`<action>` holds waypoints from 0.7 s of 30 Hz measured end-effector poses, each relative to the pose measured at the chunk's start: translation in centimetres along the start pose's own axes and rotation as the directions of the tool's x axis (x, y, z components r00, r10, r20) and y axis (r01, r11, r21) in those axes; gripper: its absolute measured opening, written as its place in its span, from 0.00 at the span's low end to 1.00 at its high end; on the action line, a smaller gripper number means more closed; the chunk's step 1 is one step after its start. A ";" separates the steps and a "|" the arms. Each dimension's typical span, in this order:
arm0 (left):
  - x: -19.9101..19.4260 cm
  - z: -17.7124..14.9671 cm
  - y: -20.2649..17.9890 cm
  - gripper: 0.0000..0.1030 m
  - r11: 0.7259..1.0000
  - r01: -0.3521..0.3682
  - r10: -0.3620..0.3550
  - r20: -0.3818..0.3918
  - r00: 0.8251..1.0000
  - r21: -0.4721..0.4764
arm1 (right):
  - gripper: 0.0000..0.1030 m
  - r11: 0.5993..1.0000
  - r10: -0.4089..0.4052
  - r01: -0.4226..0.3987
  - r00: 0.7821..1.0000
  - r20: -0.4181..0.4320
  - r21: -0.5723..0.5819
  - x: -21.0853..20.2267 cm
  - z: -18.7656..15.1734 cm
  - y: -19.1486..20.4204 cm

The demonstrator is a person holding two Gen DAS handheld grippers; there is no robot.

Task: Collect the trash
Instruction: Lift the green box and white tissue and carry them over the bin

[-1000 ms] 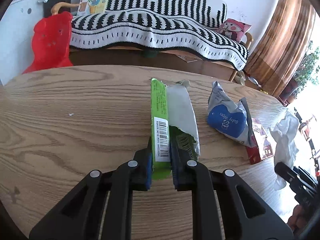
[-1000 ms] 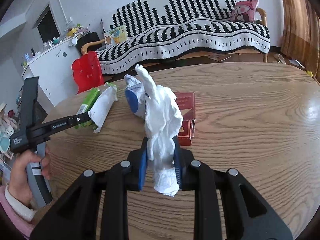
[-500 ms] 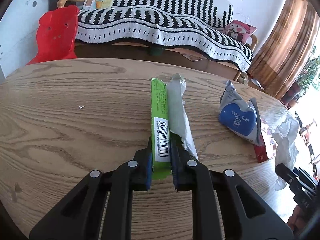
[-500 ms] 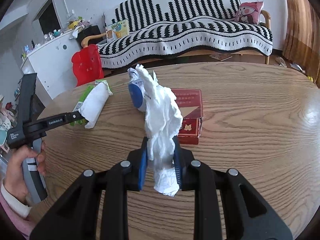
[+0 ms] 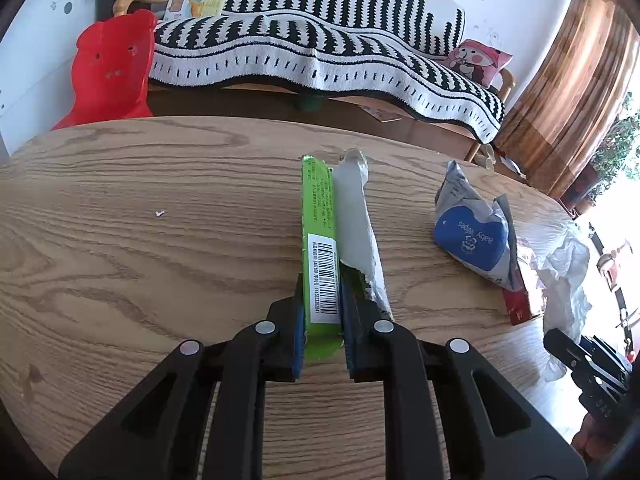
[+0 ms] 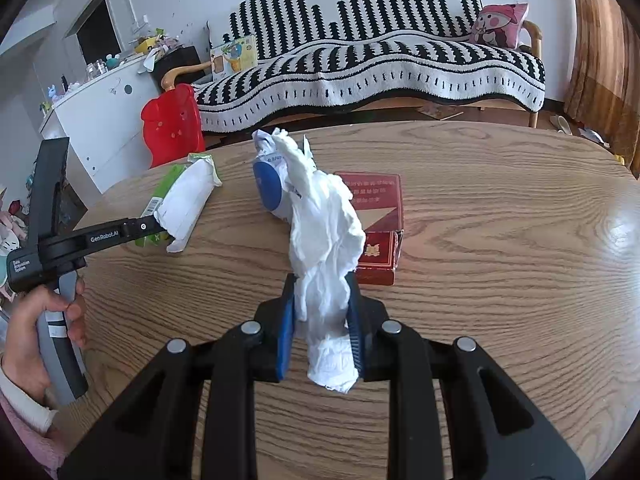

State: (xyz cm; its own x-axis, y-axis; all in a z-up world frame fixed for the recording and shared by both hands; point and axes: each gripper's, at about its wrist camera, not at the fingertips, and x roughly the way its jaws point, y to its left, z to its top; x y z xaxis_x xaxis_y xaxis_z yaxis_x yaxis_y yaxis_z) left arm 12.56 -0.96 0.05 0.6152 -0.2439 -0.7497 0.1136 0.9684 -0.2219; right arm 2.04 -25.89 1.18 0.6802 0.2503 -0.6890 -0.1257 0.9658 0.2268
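My left gripper (image 5: pixel 322 312) is shut on a torn green and white wrapper (image 5: pixel 318 236) with a barcode, held edge-up just over the wooden table (image 5: pixel 140 240). From the right wrist view the same wrapper (image 6: pixel 184 200) sticks out of the left gripper (image 6: pixel 158 226) at the left. My right gripper (image 6: pixel 322 316) is shut on a crumpled white tissue (image 6: pixel 324 236) that stands up between its blue pads. A blue and grey baby wipes pack (image 5: pixel 474 232) and a red carton (image 6: pixel 376 216) lie on the table behind the tissue.
A black and white striped sofa (image 6: pixel 380 52) with a pink cushion (image 6: pixel 500 24) stands beyond the table. A red plastic chair (image 5: pixel 112 68) and a white cabinet (image 6: pixel 96 120) are at the far left. A hand (image 6: pixel 28 320) grips the left tool's handle.
Both views shifted slightly, so the table edge and sofa sit a little differently. Both grips are the same as before, and the wrapper and tissue stay held.
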 end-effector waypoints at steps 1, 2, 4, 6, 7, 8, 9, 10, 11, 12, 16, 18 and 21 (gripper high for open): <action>-0.2 0.0 -0.1 0.14 1.000 -0.001 0.001 0.003 1.000 0.002 | 0.23 1.000 -0.003 0.002 1.000 0.001 0.002 -0.1 0.0 -0.1; -0.7 0.1 -0.4 0.14 1.000 -0.001 0.001 0.014 1.000 0.009 | 0.23 1.000 -0.004 0.004 1.000 0.003 0.006 -0.2 0.1 0.0; -2.2 0.0 -1.2 0.14 1.000 0.011 -0.012 0.038 0.999 0.020 | 0.23 1.000 0.004 -0.004 1.000 0.022 0.010 -1.0 0.3 0.1; -3.6 -0.6 -2.1 0.14 0.999 0.032 -0.033 0.054 0.998 0.027 | 0.23 1.000 -0.002 0.001 0.998 0.061 0.013 -2.5 0.6 0.2; -4.2 -1.0 -2.6 0.14 0.999 0.042 -0.044 0.060 0.997 0.031 | 0.23 1.000 -0.007 0.005 0.997 0.077 0.020 -3.2 0.6 0.1; -5.4 -1.6 -3.8 0.14 0.997 0.062 -0.065 0.072 0.995 0.044 | 0.23 0.999 -0.015 0.012 0.995 0.099 0.031 -4.3 0.4 -0.1; -6.2 -2.1 -4.9 0.14 0.995 0.075 -0.080 0.079 0.994 0.058 | 0.23 0.999 -0.024 0.018 0.992 0.120 0.046 -5.8 -0.1 -0.5; -6.9 -2.7 -6.1 0.14 0.993 0.091 -0.097 0.083 0.992 0.074 | 0.23 0.998 -0.028 0.020 0.991 0.133 0.062 -7.1 -0.6 -1.0; -7.7 -3.6 -7.6 0.14 0.989 0.115 -0.123 0.082 0.989 0.094 | 0.23 0.996 -0.032 0.020 0.989 0.143 0.082 -8.4 -1.5 -1.6; -8.4 -4.5 -9.2 0.14 0.983 0.141 -0.150 0.075 0.986 0.115 | 0.23 0.995 -0.039 0.024 0.988 0.147 0.101 -10.5 -3.1 -2.6; -10.4 -9.4 -17.7 0.14 0.933 0.274 -0.279 -0.013 0.960 0.234 | 0.23 0.984 -0.118 0.098 0.984 0.134 0.146 -16.9 -8.8 -7.0; -11.6 -12.1 -23.0 0.14 0.889 0.345 -0.344 -0.058 0.937 0.302 | 0.23 0.965 -0.191 0.163 0.974 0.122 0.205 -21.0 -12.1 -10.8; -13.0 -17.0 -30.7 0.14 0.804 0.477 -0.449 -0.162 0.879 0.356 | 0.23 0.916 -0.300 0.253 0.948 0.110 0.312 -26.7 -16.4 -16.5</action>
State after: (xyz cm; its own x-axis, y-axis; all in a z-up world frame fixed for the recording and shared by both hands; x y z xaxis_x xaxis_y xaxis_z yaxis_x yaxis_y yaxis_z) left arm -12.22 -28.40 5.99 0.3631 -0.6577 -0.6600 0.6619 0.6806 -0.3141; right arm -25.88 -47.40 4.55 0.7619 -0.0596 -0.6449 0.2826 0.9266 0.2482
